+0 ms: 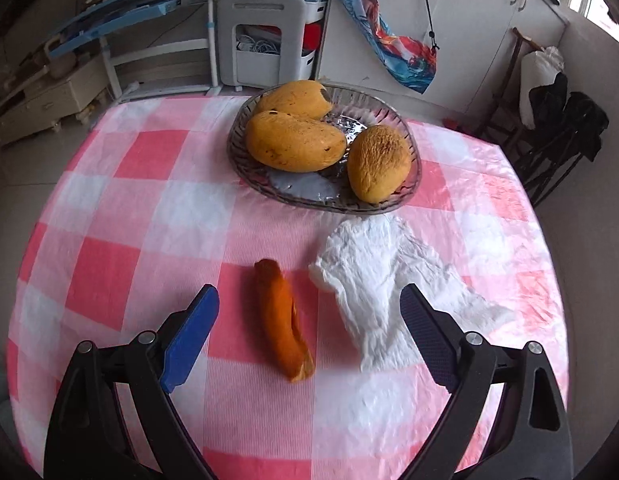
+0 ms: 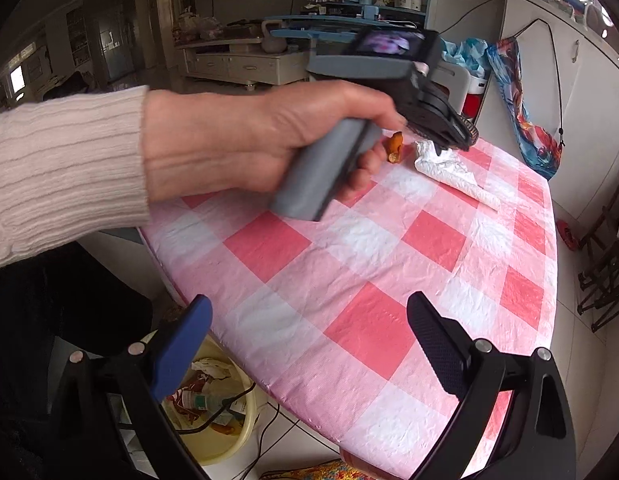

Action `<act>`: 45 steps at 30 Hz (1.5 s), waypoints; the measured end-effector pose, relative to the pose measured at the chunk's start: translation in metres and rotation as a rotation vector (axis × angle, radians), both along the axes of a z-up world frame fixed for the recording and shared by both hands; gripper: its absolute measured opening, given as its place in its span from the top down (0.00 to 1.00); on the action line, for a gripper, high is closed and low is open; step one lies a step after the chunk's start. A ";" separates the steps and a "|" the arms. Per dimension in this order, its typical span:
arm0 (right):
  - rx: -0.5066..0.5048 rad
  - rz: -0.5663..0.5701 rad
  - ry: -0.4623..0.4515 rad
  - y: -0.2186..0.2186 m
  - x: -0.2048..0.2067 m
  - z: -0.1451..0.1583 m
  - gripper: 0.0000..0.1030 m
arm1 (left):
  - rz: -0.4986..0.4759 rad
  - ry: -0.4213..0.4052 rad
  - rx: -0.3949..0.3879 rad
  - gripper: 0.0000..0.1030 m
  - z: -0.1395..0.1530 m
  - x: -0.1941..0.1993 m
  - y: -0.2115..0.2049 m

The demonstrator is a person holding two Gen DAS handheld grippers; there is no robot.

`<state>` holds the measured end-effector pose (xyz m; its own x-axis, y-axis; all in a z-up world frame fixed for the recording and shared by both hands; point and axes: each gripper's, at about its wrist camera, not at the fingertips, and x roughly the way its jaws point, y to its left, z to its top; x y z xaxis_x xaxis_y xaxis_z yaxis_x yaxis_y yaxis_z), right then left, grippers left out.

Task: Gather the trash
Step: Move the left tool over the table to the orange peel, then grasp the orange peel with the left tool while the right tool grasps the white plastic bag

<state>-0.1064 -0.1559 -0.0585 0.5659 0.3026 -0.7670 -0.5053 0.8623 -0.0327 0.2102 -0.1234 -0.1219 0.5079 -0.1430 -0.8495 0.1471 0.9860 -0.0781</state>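
Your left gripper (image 1: 309, 312) hovers with its jaws wide apart above the orange peel (image 1: 283, 322), which lies on the checked tablecloth (image 1: 109, 240) just beside the crumpled tissue (image 1: 381, 284). Your right gripper (image 2: 309, 332) is also spread and holds nothing. In its view your left hand (image 2: 249, 140) hides most of the peel (only one end shows), and the yellow bin (image 2: 213, 400) below the table edge is partly cut off.

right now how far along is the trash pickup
Barely started on the table. Done: the yellow bin on the floor already holds some rubbish. In hand: nothing; the left gripper is open, hovering over the orange peel, and the right gripper is open and empty. Left: the peel and the crumpled tissue both lie on the tablecloth. The mangoes sit in their dish.
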 end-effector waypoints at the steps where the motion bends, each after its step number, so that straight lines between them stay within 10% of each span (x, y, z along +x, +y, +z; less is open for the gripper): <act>1: -0.006 0.004 -0.003 0.001 0.000 0.000 0.09 | 0.001 0.007 0.031 0.14 -0.005 0.006 -0.005; 5: -0.009 -0.007 -0.027 -0.003 0.000 0.006 0.09 | -0.069 -0.088 0.076 0.40 -0.003 0.002 -0.021; 7: 0.005 -0.033 -0.038 -0.011 0.001 0.010 0.09 | -0.126 -0.112 0.074 0.73 0.000 -0.007 -0.026; 10: 0.024 -0.081 -0.050 -0.023 0.004 0.014 0.09 | -0.203 -0.101 0.068 0.84 0.002 -0.024 -0.028; 21: 0.041 -0.139 -0.031 -0.023 0.002 0.009 0.09 | -0.340 0.002 0.027 0.83 0.009 -0.156 0.050; 25: -0.009 -0.087 -0.052 0.002 -0.002 0.005 0.09 | -0.269 0.039 -0.039 0.32 0.016 -0.177 0.088; 34: -0.027 -0.119 -0.057 0.018 0.016 -0.003 0.09 | -0.054 0.045 -0.213 0.30 0.035 -0.184 0.159; 45: -0.042 -0.155 0.011 0.029 0.054 -0.025 0.15 | -0.131 -0.001 -0.048 0.30 0.040 -0.192 0.133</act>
